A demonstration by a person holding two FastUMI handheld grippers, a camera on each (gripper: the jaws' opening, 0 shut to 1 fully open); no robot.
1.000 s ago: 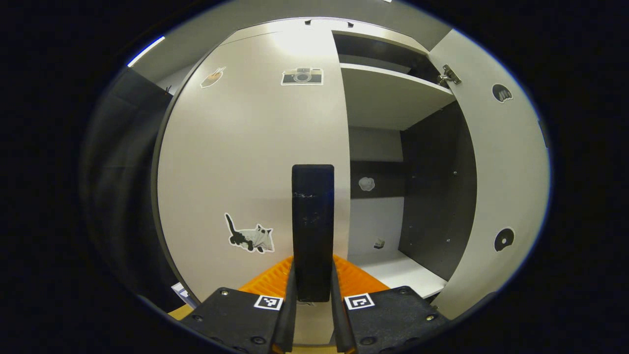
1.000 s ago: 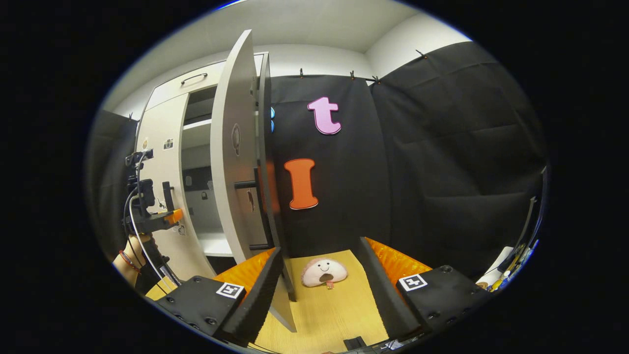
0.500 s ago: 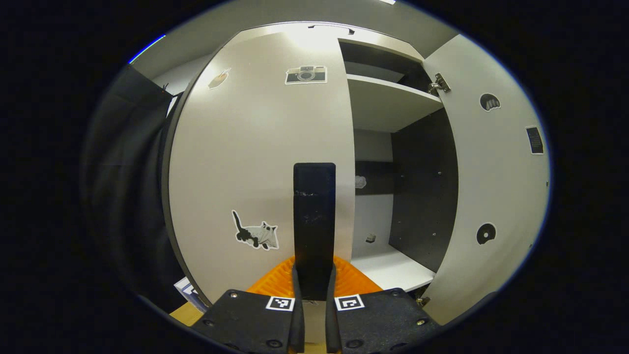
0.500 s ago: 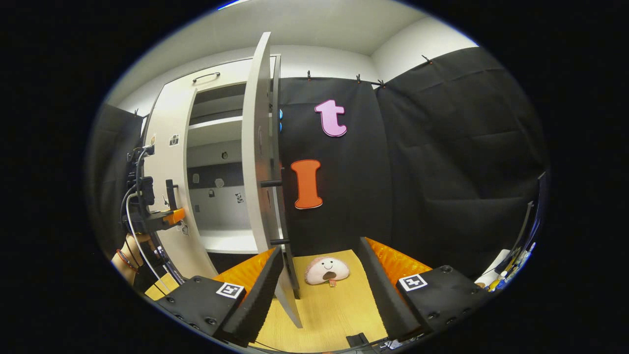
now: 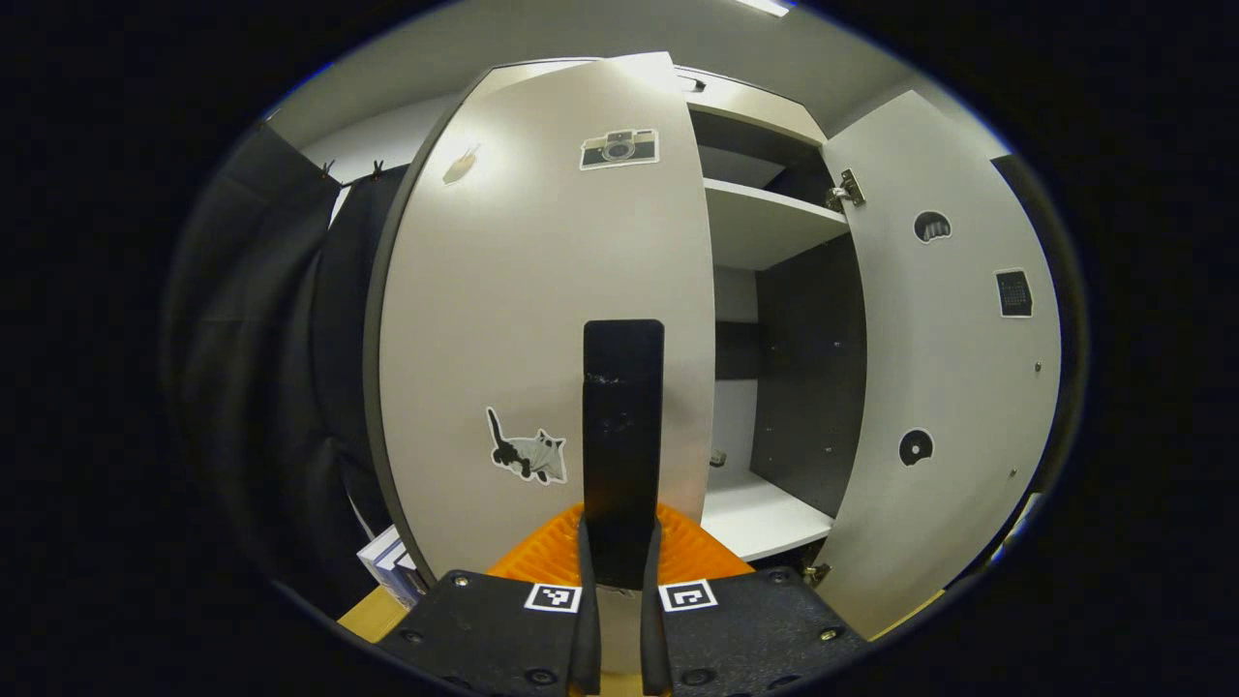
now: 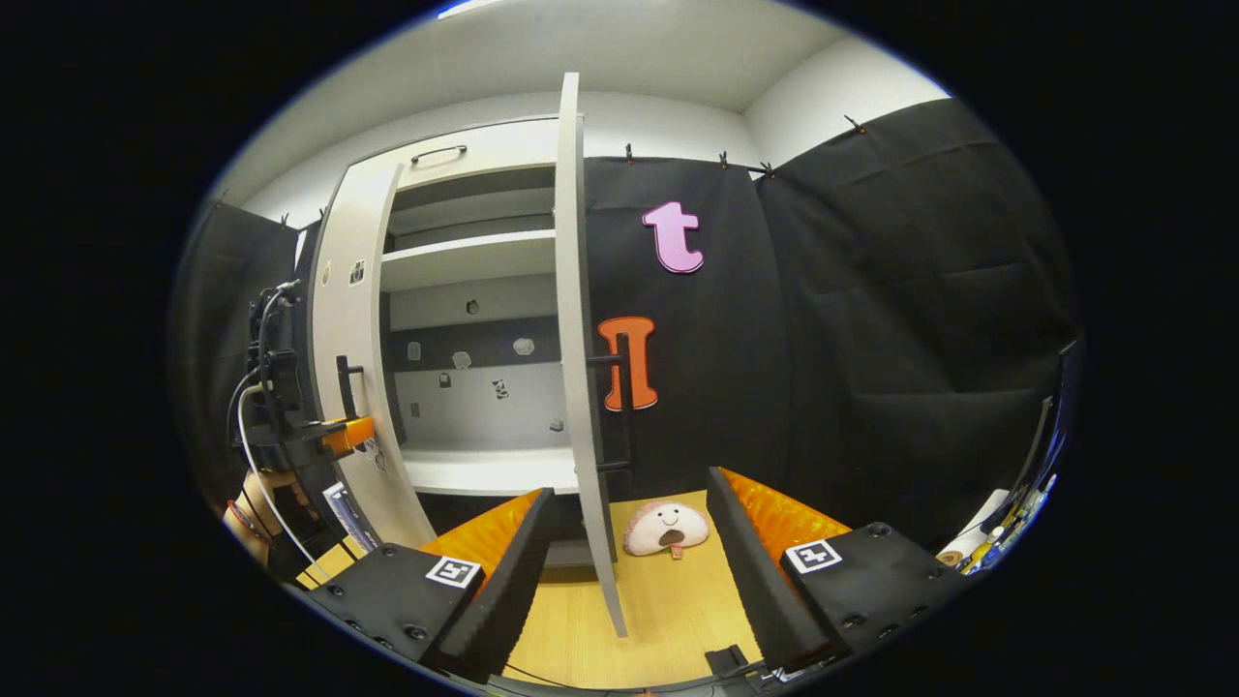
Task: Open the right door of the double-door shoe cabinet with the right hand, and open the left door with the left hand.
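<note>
The white shoe cabinet (image 6: 474,261) stands with both doors swung out. In the left gripper view the left door (image 5: 523,319), with camera and cat stickers, is partly open. My left gripper (image 5: 619,547) is shut on that door's black handle (image 5: 622,426). The right door (image 5: 949,368) hangs wide open beside the shelves (image 5: 765,223). In the right gripper view the right door (image 6: 573,319) shows edge-on with its handle (image 6: 626,411) behind it. My right gripper (image 6: 629,494) is open, and the door's lower edge runs between its fingers untouched. The left gripper (image 6: 324,436) shows at the left door (image 6: 350,319).
A pink plush toy (image 6: 666,528) lies on the wooden floor (image 6: 668,610) just past the right door. Some papers (image 5: 387,561) sit low beside the left door. Black cloth walls close in on both sides. Small items (image 6: 987,542) lie at the far right.
The left door has swung further out with my left gripper on its handle. The right gripper stays open and has shifted, so the right door now shows edge-on between its fingers.
</note>
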